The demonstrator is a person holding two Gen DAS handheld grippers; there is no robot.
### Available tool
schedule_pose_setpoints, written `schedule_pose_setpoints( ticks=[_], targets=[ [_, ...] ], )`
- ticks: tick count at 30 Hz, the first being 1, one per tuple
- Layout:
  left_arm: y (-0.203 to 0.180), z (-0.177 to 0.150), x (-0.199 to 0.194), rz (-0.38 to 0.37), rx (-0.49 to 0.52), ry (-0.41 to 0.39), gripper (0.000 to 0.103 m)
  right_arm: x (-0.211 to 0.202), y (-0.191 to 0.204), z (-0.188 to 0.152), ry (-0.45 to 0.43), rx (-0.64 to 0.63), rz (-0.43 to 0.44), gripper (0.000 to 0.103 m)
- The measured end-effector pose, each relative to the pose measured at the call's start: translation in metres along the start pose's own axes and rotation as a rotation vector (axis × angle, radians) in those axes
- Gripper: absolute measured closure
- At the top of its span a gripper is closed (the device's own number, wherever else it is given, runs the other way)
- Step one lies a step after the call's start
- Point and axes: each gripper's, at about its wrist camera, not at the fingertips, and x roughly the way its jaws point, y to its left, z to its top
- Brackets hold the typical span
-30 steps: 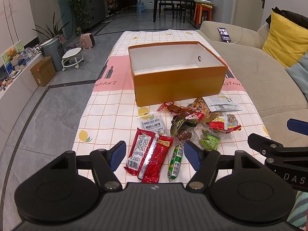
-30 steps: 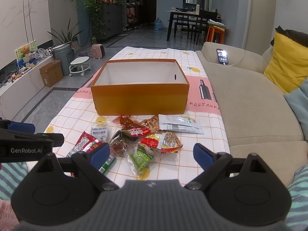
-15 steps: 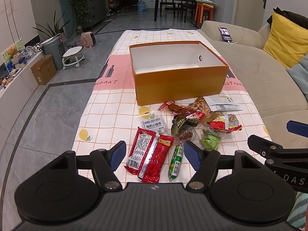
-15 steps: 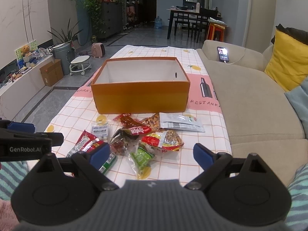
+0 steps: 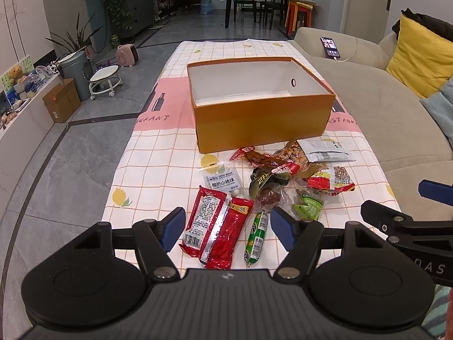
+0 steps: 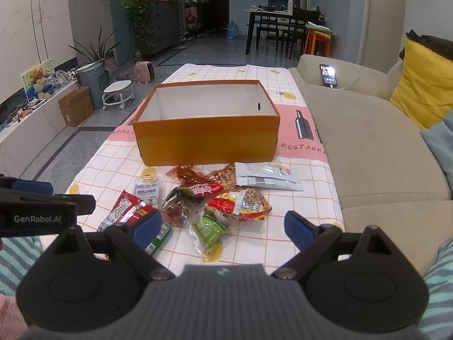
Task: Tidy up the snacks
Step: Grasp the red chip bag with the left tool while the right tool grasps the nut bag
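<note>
An open orange box (image 5: 263,121) (image 6: 206,138) with a white empty inside stands on the checked tablecloth (image 5: 158,164). Several snack packets lie in a heap in front of it: two red packets (image 5: 218,226), a green sausage stick (image 5: 256,233), a clear white-label bag (image 5: 223,182), a green packet (image 6: 211,231), a silver pouch (image 6: 266,180). My left gripper (image 5: 228,228) is open and empty, hovering over the red packets. My right gripper (image 6: 223,226) is open and empty, above the green packet.
A beige sofa (image 6: 382,147) with a yellow cushion (image 6: 421,85) and a phone (image 6: 328,75) runs along the table's right side. Grey floor, a stool (image 5: 104,80) and a cardboard box (image 5: 61,103) lie to the left.
Both grippers have drifted slightly forward toward the snack heap. Both stay open and empty; nothing on the table has moved.
</note>
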Motion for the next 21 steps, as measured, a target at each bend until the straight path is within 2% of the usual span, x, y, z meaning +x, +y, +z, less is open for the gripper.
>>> schedule_pose_setpoints(
  ticks=[5, 8, 13, 16, 19, 21],
  targets=[
    [0.004, 0.006, 0.005, -0.030, -0.014, 0.018, 0.022, 0.005, -0.005, 0.001, 0.000, 0.018, 0.014, 0.012],
    [0.007, 0.011, 0.011, -0.063, -0.023, 0.037, 0.022, 0.010, -0.010, 0.004, -0.012, 0.050, 0.040, 0.004],
    [0.008, 0.019, 0.032, -0.107, -0.002, 0.061, 0.022, 0.030, -0.013, 0.009, -0.008, 0.020, 0.019, 0.004],
    [0.009, 0.023, 0.059, -0.110, 0.026, 0.118, 0.022, 0.053, -0.018, 0.012, 0.022, 0.018, 0.027, 0.009],
    [0.013, 0.027, 0.085, -0.055, 0.027, 0.189, 0.022, 0.078, -0.023, 0.016, 0.051, 0.027, 0.021, 0.009],
    [0.018, 0.028, 0.100, -0.061, 0.026, 0.235, 0.021, 0.094, -0.026, 0.019, 0.075, 0.033, 0.022, 0.009]
  ],
)
